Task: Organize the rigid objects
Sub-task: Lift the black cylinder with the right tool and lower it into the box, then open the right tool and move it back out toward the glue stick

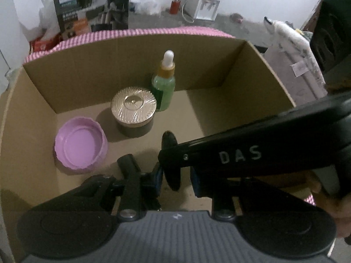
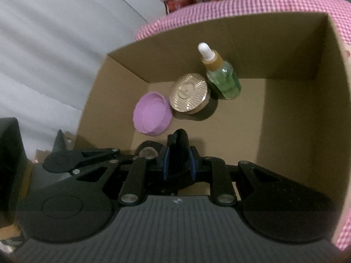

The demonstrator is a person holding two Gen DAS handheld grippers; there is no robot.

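An open cardboard box (image 1: 109,65) (image 2: 241,43) lies below both grippers. Inside it a purple lid (image 1: 80,142) (image 2: 152,117) lies upturned on the left. Beside it stands a jar with a ribbed gold lid (image 1: 133,105) (image 2: 188,95), then an upright green dropper bottle (image 1: 164,87) (image 2: 223,79). A thin black disc (image 1: 170,140) (image 2: 178,142) hangs edge-on over the box floor. My right gripper (image 2: 179,160) is shut on it with both blue pads. My left gripper (image 1: 176,175) has its pads close around the same disc. The right gripper's finger (image 1: 219,153) crosses in front and hides part of that grip.
The box rests on a pink checked cloth (image 1: 153,31) (image 2: 263,0). Beyond it stand a printed carton (image 1: 92,6), a red flask (image 1: 174,5) and a white water dispenser (image 1: 206,2). A white wall (image 2: 54,43) lies left of the box. Part of the left gripper's linkage (image 2: 87,155) shows at the left.
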